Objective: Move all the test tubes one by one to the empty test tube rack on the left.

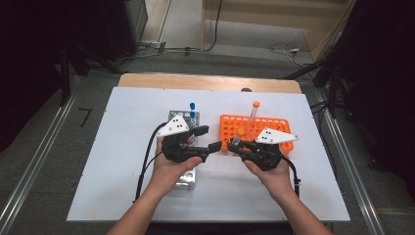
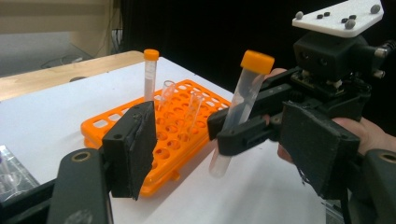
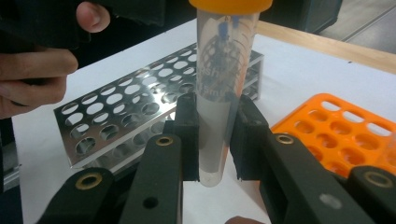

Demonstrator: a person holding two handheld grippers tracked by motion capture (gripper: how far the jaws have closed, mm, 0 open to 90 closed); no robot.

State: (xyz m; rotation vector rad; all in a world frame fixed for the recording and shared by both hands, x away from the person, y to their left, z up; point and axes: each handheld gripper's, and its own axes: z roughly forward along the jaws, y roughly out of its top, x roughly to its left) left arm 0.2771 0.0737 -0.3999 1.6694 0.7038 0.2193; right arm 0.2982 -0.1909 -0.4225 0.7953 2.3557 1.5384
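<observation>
Table [image 1: 122, 161] in the high view carries a metal rack [image 1: 188, 177] under the left gripper [image 1: 208, 138] and an orange rack [image 1: 274, 126] behind the right gripper [image 1: 234, 145]. In the left gripper view, its own jaws stand apart with nothing between them; beyond, the right gripper [image 2: 229, 126] clamps an orange-capped tube [image 2: 238, 109] tilted above the table beside the orange rack [image 2: 163, 135]. In the right gripper view, both jaws press the tube [image 3: 219, 93] upright, the metal rack [image 3: 140, 112] behind.
</observation>
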